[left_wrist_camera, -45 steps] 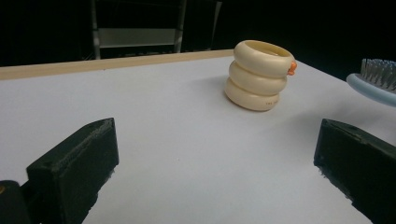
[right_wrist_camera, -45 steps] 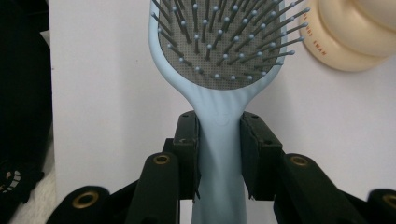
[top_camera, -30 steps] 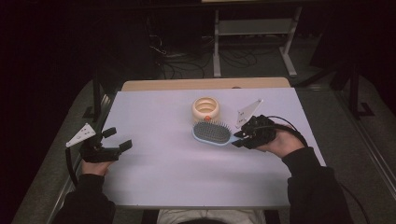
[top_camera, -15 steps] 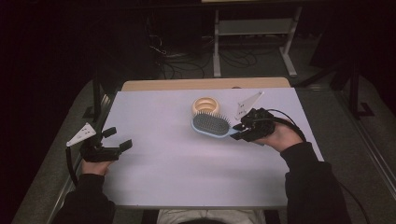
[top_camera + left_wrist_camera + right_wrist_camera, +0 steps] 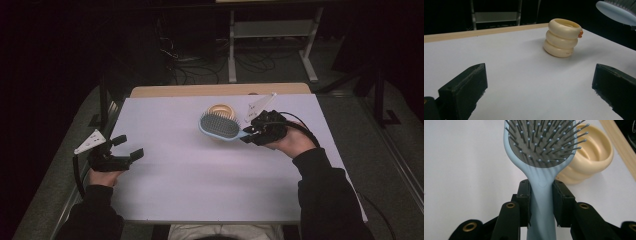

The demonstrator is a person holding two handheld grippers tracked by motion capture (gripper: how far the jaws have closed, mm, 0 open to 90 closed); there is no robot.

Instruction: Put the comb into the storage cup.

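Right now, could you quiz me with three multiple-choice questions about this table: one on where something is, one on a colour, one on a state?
1. Where is the cream ringed cup?
A. at the near edge of the table
B. toward the far edge, just behind the hairbrush head
C. in the left gripper

2. What colour is the hairbrush body?
A. red
B. light blue
C. black

3. What is the state of the left gripper?
A. open with nothing between its jaws
B. clamped on the cup
C. clamped on the brush

Answers:
1 B, the high view shows it by the far edge behind the brush.
2 B, the right gripper view shows a pale blue handle clamped between its jaws.
3 A, its own view shows bare table between spread jaws.
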